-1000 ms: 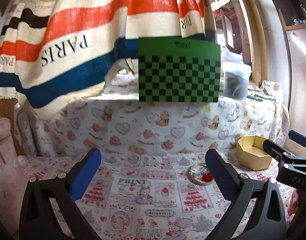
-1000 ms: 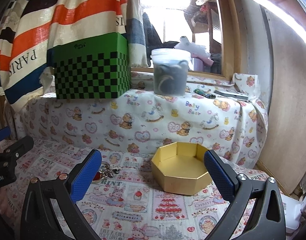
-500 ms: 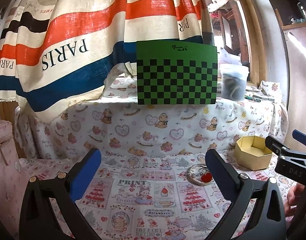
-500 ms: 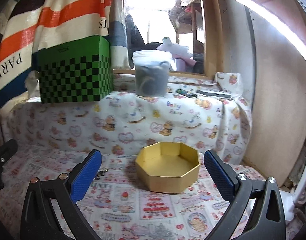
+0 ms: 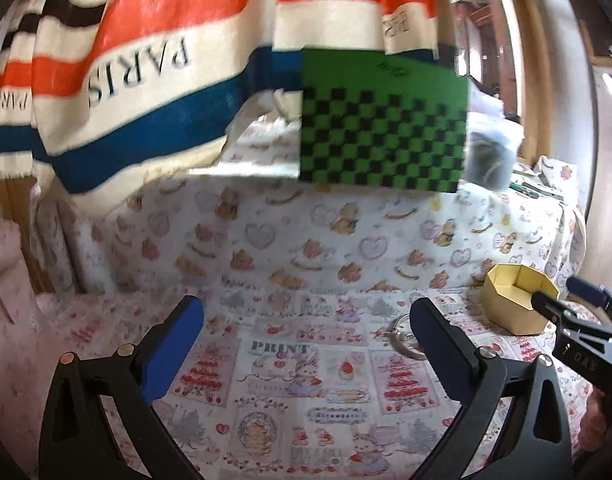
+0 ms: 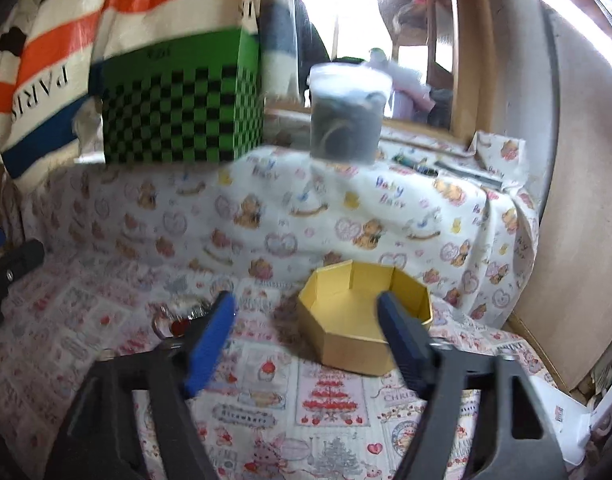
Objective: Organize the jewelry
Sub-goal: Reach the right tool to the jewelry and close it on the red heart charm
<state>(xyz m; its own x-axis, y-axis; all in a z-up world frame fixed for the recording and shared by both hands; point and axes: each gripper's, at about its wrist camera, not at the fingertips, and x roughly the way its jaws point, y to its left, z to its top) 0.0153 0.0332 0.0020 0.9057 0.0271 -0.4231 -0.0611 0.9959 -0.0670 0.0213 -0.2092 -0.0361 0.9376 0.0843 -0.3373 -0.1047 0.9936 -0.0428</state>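
Observation:
A silver bracelet with a red charm (image 6: 178,318) lies on the patterned cloth, left of a yellow octagonal box (image 6: 364,316). My right gripper (image 6: 306,332) is open and empty, its fingers narrower than before, in front of the box with the bracelet by its left finger. In the left wrist view my left gripper (image 5: 306,340) is open and empty above the cloth; the bracelet (image 5: 402,338) shows partly behind its right finger, and the box (image 5: 514,304) is at the right with the right gripper's tip (image 5: 578,312) before it.
A green checkered box (image 5: 382,120) and a lidded plastic tub (image 6: 348,114) stand on a raised cloth-covered ledge behind. A striped PARIS curtain (image 5: 146,60) hangs at the left. A wooden panel (image 6: 578,200) bounds the right side.
My right gripper's jaws have narrowed and it has swung left, bringing the bracelet back into view. The left gripper has shifted slightly, so the bracelet now sits behind its right finger.

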